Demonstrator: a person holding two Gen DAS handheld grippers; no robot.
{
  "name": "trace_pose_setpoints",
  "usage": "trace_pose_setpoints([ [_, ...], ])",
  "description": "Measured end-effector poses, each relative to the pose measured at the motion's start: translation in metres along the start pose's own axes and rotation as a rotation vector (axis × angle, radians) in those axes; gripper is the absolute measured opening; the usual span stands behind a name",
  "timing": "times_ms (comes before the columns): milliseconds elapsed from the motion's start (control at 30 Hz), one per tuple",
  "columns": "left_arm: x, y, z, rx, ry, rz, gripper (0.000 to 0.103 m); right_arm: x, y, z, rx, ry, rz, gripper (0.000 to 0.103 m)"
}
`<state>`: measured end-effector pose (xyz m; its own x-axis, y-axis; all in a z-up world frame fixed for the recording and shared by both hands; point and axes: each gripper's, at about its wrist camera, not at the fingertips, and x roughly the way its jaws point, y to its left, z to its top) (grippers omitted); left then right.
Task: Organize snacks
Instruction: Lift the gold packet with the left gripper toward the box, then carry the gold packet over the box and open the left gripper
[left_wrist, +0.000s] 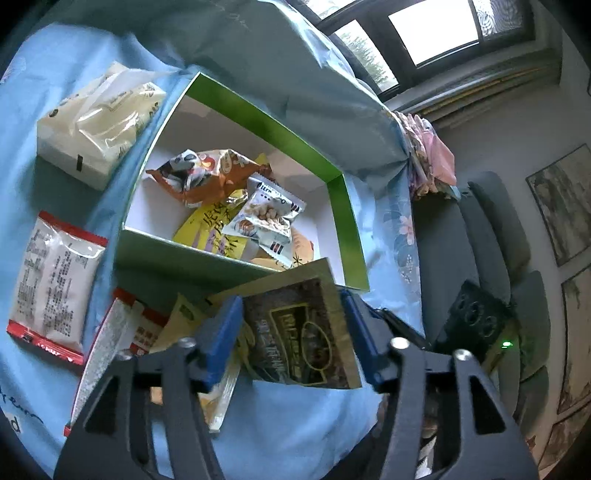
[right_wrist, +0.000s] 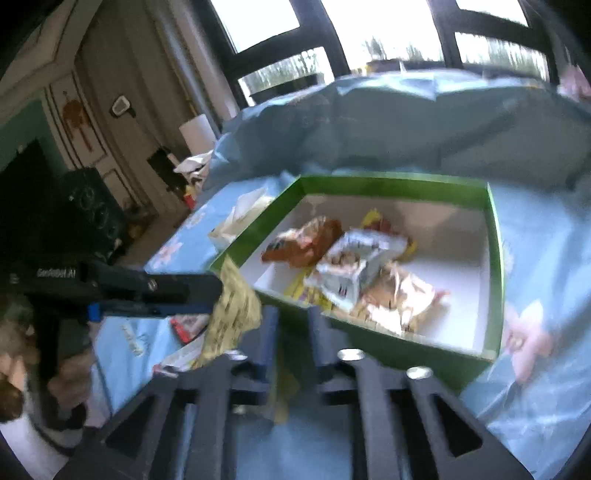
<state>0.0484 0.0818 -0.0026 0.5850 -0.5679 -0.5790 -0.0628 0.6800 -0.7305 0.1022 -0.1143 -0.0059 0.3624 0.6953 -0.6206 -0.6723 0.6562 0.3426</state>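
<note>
Between parted left gripper (left_wrist: 291, 332) pads: dark snack packet (left_wrist: 299, 332), long axis toward green box (left_wrist: 236, 103); grip unclear.

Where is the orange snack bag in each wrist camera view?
Left wrist: orange snack bag lies in the box's upper left part, centre-left of the picture.
Right wrist: orange snack bag lies at the box's left side, mid-picture, blurred.
Shared landmark: the green box.
</note>
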Motion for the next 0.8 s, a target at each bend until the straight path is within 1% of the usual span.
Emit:
trace_pose_setpoints([
  [33, 0.001, 0.001, -0.001, -0.008, 0.007, -0.003, 0.060, 0.001, -0.003, -0.005, 0.012, 0.009, -0.002, 0.067],
  [133, 0.006, -0.002, -0.003, -0.009, 0.027, -0.008, 0.060, 0.002, -0.007, -0.019, 0.009, 0.045, 0.024, 0.068],
  [200, 0.009, -0.006, -0.005, 0.009, 0.035, 0.015, 0.060, 0.002, -0.003, -0.026, -0.015, 0.060, 0.036, 0.068],
  [300, 0.012, -0.007, -0.006, 0.015, 0.046, 0.035, 0.061, 0.011, 0.008, -0.032, -0.052, 0.062, 0.045, 0.068],
  [400, 0.014, -0.003, -0.007, 0.001, 0.055, 0.039, 0.061, 0.027, 0.022, -0.036, -0.096, 0.090, 0.048, 0.068],
  [500, 0.014, 0.001, -0.009, -0.009, 0.071, 0.080, 0.058, 0.034, 0.035, -0.042, -0.153, 0.115, 0.065, 0.068],
  [533, 0.014, 0.003, -0.010, -0.011, 0.078, 0.094, 0.050, 0.035, 0.037, -0.044, -0.164, 0.118, 0.064, 0.068],
  [567, 0.015, 0.003, -0.011, -0.008, 0.085, 0.114, 0.039, 0.034, 0.039, -0.045, -0.171, 0.116, 0.057, 0.068],
  [633, 0.015, 0.005, -0.012, -0.014, 0.097, 0.118, 0.029, 0.037, 0.045, -0.047, -0.205, 0.104, 0.027, 0.068],
  [733, 0.015, 0.006, -0.015, -0.021, 0.101, 0.118, 0.028, 0.044, 0.052, -0.050, -0.248, 0.105, -0.015, 0.068],
  [800, 0.014, 0.005, -0.015, -0.014, 0.103, 0.125, 0.025, 0.047, 0.055, -0.052, -0.268, 0.105, -0.012, 0.059],
])
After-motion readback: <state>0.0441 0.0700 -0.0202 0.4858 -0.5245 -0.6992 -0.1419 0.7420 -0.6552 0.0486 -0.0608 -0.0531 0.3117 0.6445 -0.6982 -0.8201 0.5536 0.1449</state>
